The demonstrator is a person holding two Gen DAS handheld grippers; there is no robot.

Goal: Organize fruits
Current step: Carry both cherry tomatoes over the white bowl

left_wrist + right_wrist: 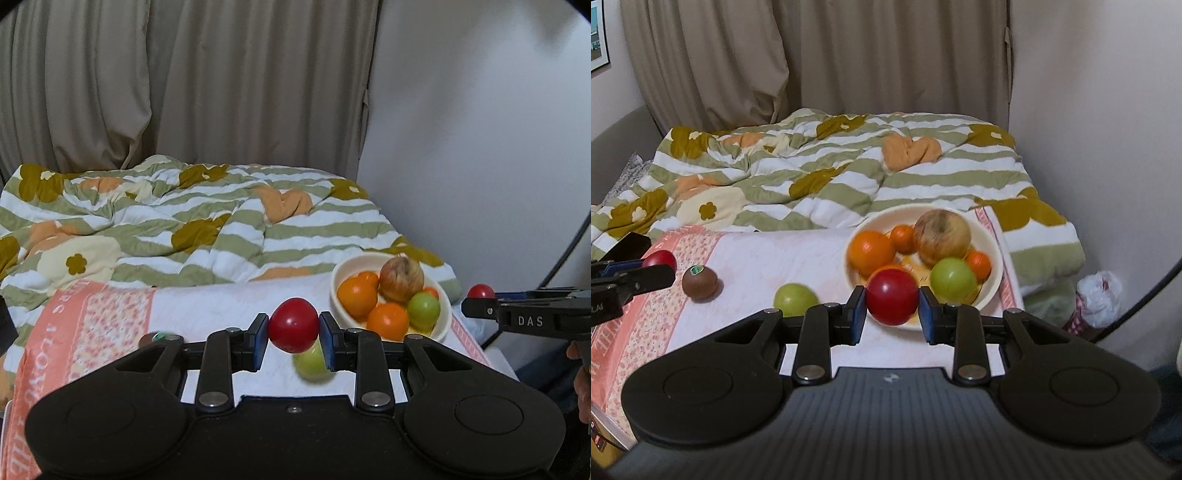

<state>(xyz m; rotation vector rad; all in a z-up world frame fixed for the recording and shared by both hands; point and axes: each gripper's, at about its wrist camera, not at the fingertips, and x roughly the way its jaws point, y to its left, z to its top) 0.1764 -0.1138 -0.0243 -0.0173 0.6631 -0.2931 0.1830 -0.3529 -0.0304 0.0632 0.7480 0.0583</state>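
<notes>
My left gripper (293, 328) is shut on a red round fruit (293, 325), held above the pink floral cloth (110, 317). My right gripper (892, 299) is shut on a second red fruit (892, 296), just in front of the cream bowl (995, 251). The bowl holds oranges (871, 252), a pale apple (942, 236) and a green fruit (953, 279). A loose green fruit (795, 298) and a brown kiwi (700, 282) lie on the cloth. Each view also shows the other gripper from the side: the right gripper (476, 301) with its red fruit (481, 291), and the left gripper (653, 267).
A rumpled green-striped flowered quilt (849, 177) covers the bed behind the cloth. Beige curtains (849, 55) hang at the back, and a wall stands at the right. A plastic bag (1099, 295) lies on the floor to the right of the bed. A hand (583, 384) shows at the right edge.
</notes>
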